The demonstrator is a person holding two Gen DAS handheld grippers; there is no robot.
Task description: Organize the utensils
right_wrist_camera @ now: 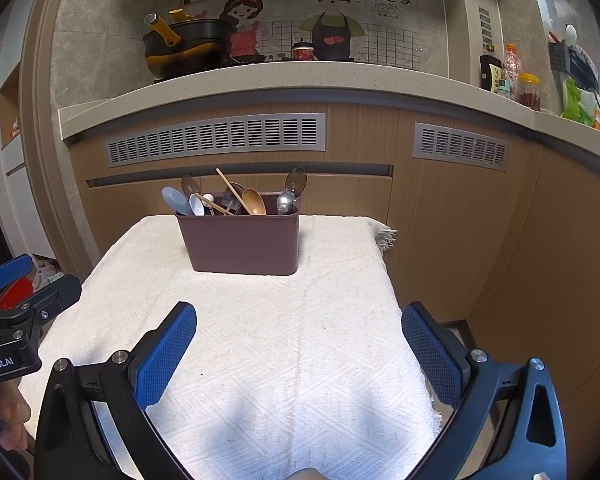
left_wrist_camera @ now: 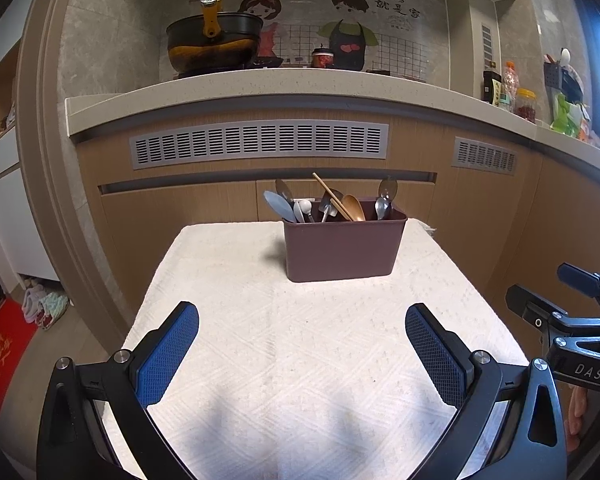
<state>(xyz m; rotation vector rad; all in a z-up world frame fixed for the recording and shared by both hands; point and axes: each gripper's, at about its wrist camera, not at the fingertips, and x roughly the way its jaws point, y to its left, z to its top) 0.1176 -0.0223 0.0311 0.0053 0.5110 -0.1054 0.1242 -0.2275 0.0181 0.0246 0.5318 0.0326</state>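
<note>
A home kitchen: a wok sits on the stone countertop, cartoon cook decals cover the tiled backsplash, and condiment bottles stand above wood-grain cabinets.

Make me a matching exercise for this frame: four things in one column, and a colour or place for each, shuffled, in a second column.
Things:
1. utensil holder
2. wooden spoon
3. pot
4. tablecloth

Descriptions:
A. up on the counter, yellow handle
B. white, woven, spread over the table
C. brown bowl, standing near the holder's middle
D. dark maroon, on the far part of the table

Pairs: 1-D, 2-C, 3-A, 4-B
</note>
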